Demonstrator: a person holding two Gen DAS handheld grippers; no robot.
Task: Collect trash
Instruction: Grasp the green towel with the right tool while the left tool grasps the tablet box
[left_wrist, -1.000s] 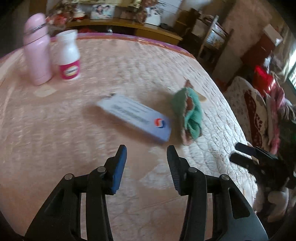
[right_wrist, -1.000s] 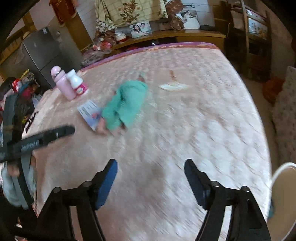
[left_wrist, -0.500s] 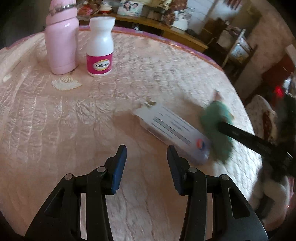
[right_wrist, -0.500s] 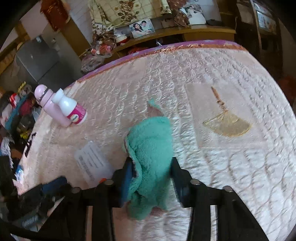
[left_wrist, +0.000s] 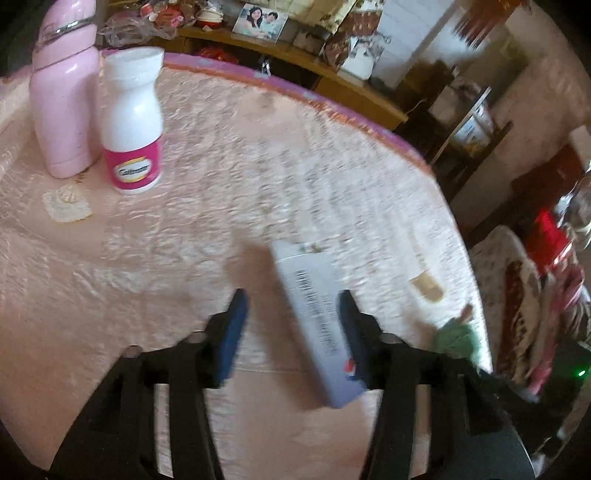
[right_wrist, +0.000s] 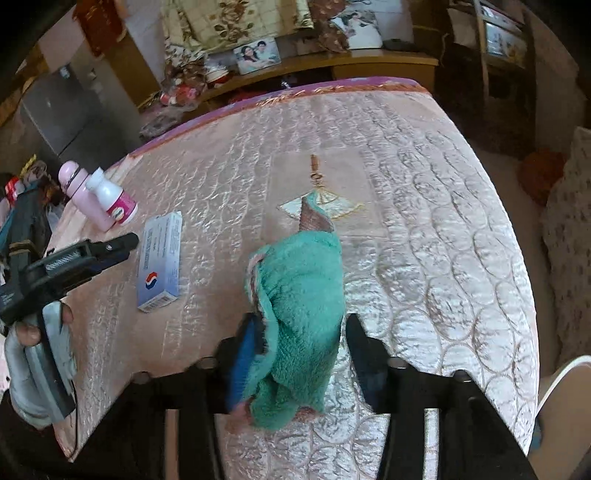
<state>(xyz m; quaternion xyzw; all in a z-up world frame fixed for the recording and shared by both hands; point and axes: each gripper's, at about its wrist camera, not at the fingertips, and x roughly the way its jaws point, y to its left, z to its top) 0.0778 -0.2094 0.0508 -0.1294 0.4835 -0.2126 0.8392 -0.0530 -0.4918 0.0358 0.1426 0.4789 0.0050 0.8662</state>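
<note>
Motion blur smears the white box between the left gripper's fingers, which have just been opening, no grip evident. The right gripper's fingers, also just widening, straddle the green fleece item, its lower end hidden; contact is unclear. A quilted pink bed carries both.

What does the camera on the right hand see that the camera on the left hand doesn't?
Only the right view shows the hand holding the left hand-held gripper, and the gold fan pattern sewn into the cover. Only the left view shows the small white patch beside the bottles. Both show the box, green sock, pink bottle and white bottle.
</note>
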